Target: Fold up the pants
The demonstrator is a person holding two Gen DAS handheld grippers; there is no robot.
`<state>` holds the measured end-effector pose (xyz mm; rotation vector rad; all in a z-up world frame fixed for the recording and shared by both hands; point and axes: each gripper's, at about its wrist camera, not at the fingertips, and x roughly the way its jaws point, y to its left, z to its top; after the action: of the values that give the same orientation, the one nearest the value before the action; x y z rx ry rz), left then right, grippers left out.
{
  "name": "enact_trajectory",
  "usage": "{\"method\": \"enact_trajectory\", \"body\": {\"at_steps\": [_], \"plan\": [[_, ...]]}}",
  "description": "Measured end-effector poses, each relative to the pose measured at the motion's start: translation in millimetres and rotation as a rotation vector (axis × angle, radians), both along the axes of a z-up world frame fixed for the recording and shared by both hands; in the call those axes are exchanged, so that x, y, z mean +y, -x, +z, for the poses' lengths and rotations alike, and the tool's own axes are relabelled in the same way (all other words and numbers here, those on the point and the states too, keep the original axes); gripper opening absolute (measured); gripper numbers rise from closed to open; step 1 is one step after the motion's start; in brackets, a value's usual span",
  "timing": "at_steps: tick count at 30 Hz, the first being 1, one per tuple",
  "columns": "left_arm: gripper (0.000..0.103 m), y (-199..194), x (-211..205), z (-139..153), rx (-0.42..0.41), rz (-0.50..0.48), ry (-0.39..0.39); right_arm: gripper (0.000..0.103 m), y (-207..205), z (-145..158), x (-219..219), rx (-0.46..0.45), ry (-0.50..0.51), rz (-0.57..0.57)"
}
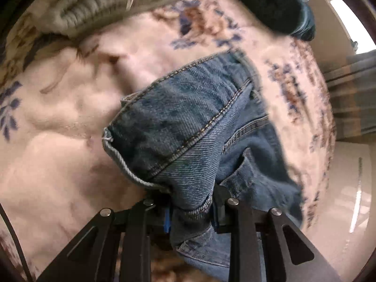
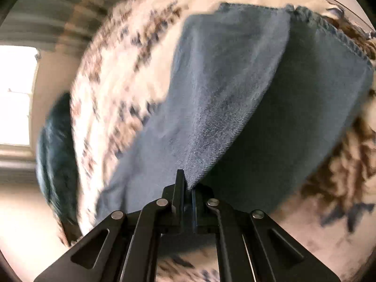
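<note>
Blue denim pants (image 1: 188, 122) hang lifted over a pink flowered blanket. My left gripper (image 1: 191, 209) is shut on a thick bunch of the denim with stitched seams, near what looks like the waistband; a folded flap with orange stitching stands up in front of it. In the right wrist view my right gripper (image 2: 187, 188) is shut on a thin fold of a plain trouser leg (image 2: 211, 94). From there the leg stretches away to its frayed hem (image 2: 333, 30) at the upper right. Part of the cloth below the left gripper is hidden by its black fingers (image 1: 219, 202).
The pink blanket (image 1: 58, 141) with blue and brown flowers covers the bed. A grey knitted garment (image 1: 105, 4) lies at the top left, a dark teal garment (image 1: 282, 4) at the top right, seen too as the teal garment (image 2: 56, 152). Bright window (image 2: 16, 94) and wall beyond the bed.
</note>
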<state>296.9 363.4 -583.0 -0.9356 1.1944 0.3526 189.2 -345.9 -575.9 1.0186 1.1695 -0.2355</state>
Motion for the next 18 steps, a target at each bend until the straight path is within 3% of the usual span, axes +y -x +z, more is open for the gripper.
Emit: {"method": "enact_trajectory", "body": {"at_steps": [2,5,7,8,10,15,18], "plan": [[0.033,-4,5,-16,0.029,0.017,0.039,0.006,6,-21,4,0.065,-0.037,0.02],[0.038,0,0,0,0.032,0.025,0.045,0.014,8,-57,3,0.217,-0.1,0.078],[0.044,10,-12,21,0.053,-0.008,-0.018,0.028,12,-57,-1,0.212,-0.124,0.08],[0.05,16,-18,28,0.062,-0.021,-0.048,0.05,15,-50,-5,0.179,-0.125,0.079],[0.055,31,-41,43,0.085,-0.076,-0.125,0.072,24,-34,-14,0.131,-0.111,0.056],[0.057,40,-107,42,0.114,-0.229,-0.263,0.072,46,1,-70,0.076,-0.023,-0.088],[0.057,22,-142,25,0.134,-0.27,-0.233,0.072,39,2,-120,0.068,0.034,-0.196]]}}
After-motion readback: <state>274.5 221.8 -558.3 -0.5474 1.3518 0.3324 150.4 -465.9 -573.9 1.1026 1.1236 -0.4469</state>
